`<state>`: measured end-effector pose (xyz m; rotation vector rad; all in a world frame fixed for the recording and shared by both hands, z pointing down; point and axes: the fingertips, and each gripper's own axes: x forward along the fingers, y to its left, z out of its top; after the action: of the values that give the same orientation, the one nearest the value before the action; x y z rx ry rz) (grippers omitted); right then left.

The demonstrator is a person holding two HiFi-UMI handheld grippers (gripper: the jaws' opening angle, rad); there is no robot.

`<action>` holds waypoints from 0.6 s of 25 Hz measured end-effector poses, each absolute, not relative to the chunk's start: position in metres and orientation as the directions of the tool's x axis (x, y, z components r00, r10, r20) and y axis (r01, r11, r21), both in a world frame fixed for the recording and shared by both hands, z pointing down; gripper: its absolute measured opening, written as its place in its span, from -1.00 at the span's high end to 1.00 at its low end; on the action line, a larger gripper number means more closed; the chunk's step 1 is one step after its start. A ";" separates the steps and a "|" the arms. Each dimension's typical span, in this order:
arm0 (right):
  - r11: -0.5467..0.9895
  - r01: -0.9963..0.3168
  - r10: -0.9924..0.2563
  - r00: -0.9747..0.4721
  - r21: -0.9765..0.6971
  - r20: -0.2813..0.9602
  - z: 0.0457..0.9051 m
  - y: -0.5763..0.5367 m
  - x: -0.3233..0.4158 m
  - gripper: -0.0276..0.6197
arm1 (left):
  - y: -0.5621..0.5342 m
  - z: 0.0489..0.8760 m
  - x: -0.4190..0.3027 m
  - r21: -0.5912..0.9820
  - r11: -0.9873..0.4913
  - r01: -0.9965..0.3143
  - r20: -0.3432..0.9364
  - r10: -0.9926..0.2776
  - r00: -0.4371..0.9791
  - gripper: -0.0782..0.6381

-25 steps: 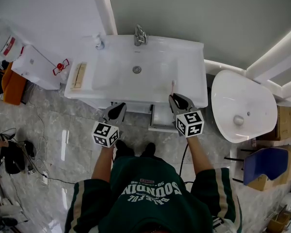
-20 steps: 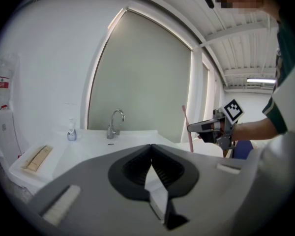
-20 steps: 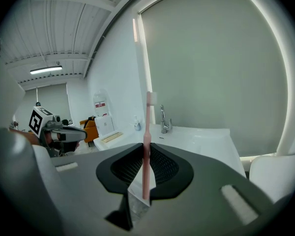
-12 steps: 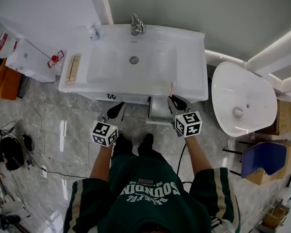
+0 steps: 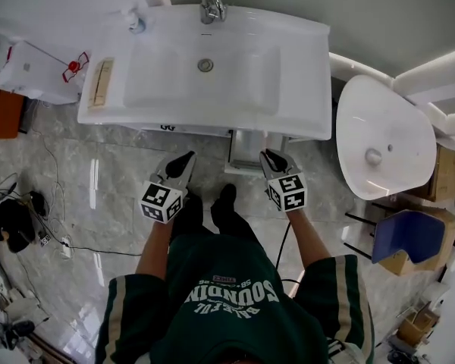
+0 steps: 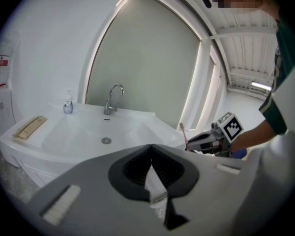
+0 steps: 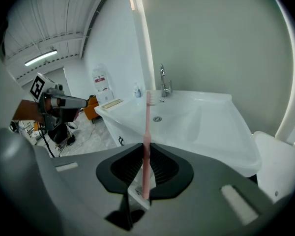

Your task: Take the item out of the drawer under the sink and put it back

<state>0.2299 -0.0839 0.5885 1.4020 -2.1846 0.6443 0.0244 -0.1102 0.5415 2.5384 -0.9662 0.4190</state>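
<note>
Right gripper view: right tool (image 7: 143, 146) pinches a pink toothbrush (image 7: 147, 119) upright; left tool (image 6: 151, 147) closed, empty.

I see the pink toothbrush (image 7: 147, 122) standing upright with its bristle head at the top. The lower end of its thin handle is pinched between the jaws of the right gripper (image 7: 144, 151), in front of the white sink (image 5: 303, 89). The drawer (image 5: 248, 152) under that sink stands pulled out, just ahead of the toothbrush.
</note>
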 end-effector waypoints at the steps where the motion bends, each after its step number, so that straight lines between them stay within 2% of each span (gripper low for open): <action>1: 0.383 -0.914 -0.690 -0.377 -0.130 0.618 0.596 -0.082 0.229 0.76 | -0.108 0.545 0.024 0.256 -0.684 -0.683 0.408 -0.565 0.717 0.64; 8: 0.518 -0.854 -0.567 -0.387 -0.050 0.727 0.667 -0.072 0.214 0.76 | -0.096 0.567 0.018 0.265 -0.663 -0.700 0.444 -0.561 0.699 0.64; 15: 0.571 -0.820 -0.446 -0.342 -0.031 0.827 0.757 -0.079 0.205 0.76 | -0.090 0.589 0.001 0.267 -0.661 -0.701 0.458 -0.554 0.696 0.64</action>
<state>0.2054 -0.0793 0.7575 1.0138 -1.9813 0.5767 0.0009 -0.0905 0.5893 2.4807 -0.9715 0.4742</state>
